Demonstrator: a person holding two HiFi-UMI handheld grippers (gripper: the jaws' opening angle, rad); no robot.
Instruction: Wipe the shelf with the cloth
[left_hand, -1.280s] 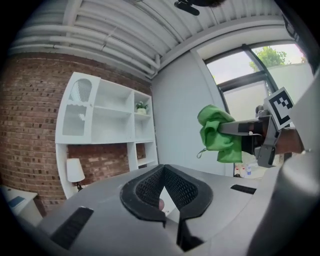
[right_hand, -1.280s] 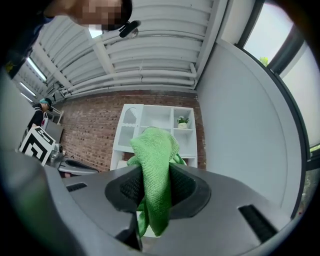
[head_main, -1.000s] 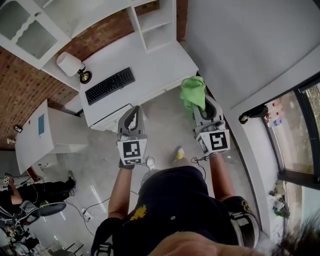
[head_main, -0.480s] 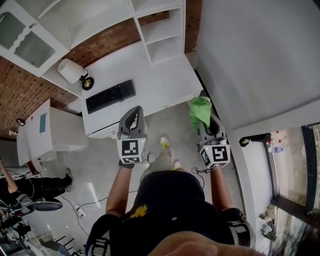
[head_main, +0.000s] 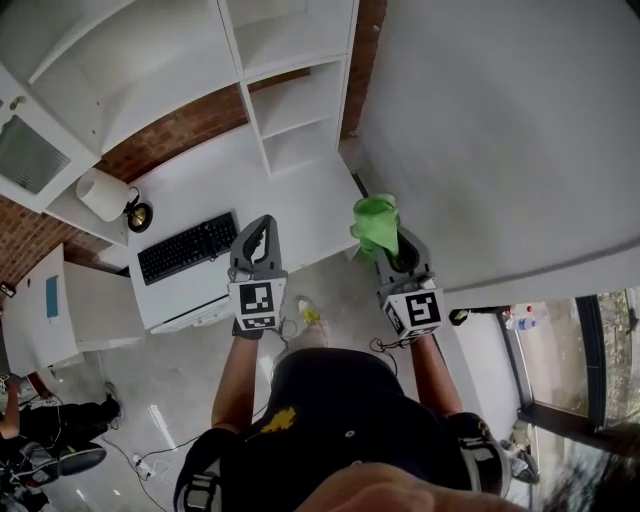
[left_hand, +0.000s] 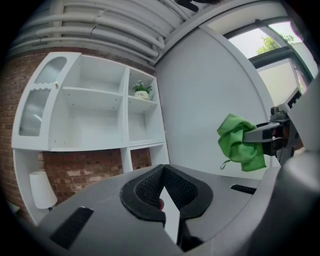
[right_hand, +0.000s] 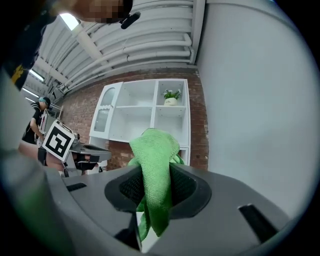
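since the cloth (head_main: 377, 226) looks light, soft and limp, the right gripper (head_main: 388, 246) clamps its bunched middle, short of the shelf (head_main: 300, 105); the left gripper (head_main: 262, 225) has its jaws together, empty.

Bright even daylight, window (left_hand: 260, 47) glare upper right (both gripper views fisheye, dark vignetted corners); near tongs soft.

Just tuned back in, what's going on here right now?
A person stands facing a white desk with a shelf unit at its back. The right gripper is clamped on a green cloth, held in the air short of the shelves. The left gripper is shut and empty beside it. No wiping is under way yet.
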